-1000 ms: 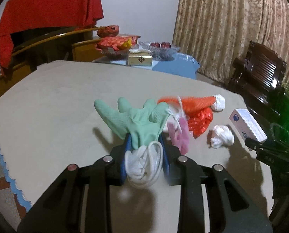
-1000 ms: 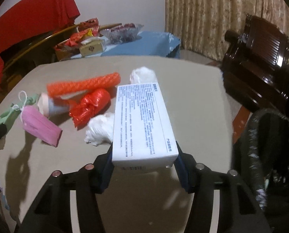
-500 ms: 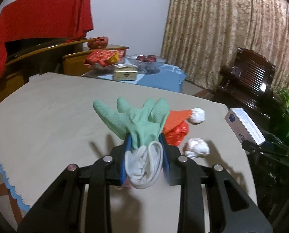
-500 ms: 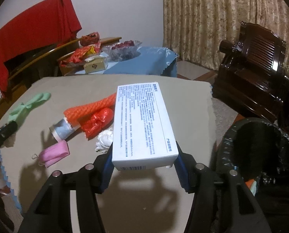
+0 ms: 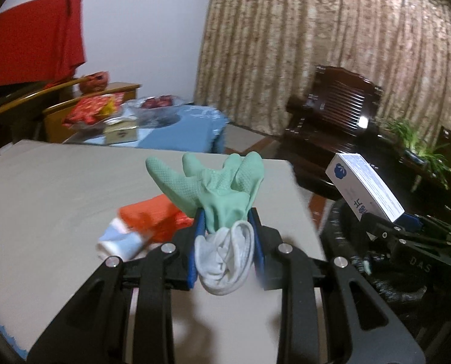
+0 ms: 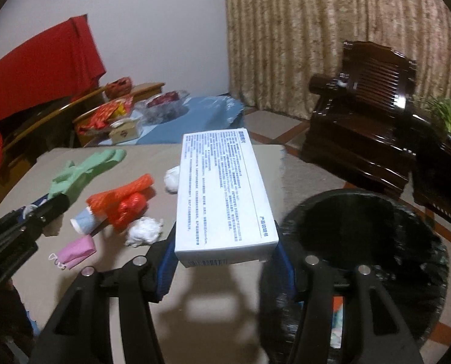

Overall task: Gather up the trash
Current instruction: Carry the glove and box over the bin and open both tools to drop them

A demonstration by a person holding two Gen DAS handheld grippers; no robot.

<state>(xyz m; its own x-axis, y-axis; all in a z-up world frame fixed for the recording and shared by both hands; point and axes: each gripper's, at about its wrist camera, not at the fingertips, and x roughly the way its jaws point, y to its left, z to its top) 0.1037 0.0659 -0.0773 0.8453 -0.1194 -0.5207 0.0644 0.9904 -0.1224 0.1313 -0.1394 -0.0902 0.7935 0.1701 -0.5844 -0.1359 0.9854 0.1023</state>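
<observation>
Step in hand: carrying two loads to the bin; my judgement, from both loads being lifted clear of the surface (image 6: 140,291).
Left hand-held gripper (image 5: 225,236): clenched on the green rubber glove (image 5: 222,188) near its cuff; keep the squeeze firm, since the fingers of the glove flop forward and the white lining bulges out behind the jaws; swing it right, over the rim, before letting go.
Green rubber glove: pale green, dimpled palm; limp; held above the surface, apart from the litter under it.
Litter left on the surface: pink face mask (image 6: 75,251); paper cup (image 6: 84,223); orange mesh sleeve (image 6: 122,191) lying on a red plastic bag (image 6: 129,209); two white paper wads (image 6: 143,230); all bunched near the centre; likely the next pickings.
Right hand-held gripper (image 6: 225,257): clamped across the near end of the white carton (image 6: 222,188); most of the carton sticks out forward, so it may droop; keep it level, then tip it over the opening.
White carton: long, flat, blue print on top, barcode on the near end; held in the air just left of the bin.
Bin (image 6: 365,270): black liner, mouth open; standing just off the right edge of the surface; some scraps inside, too dim to name.
</observation>
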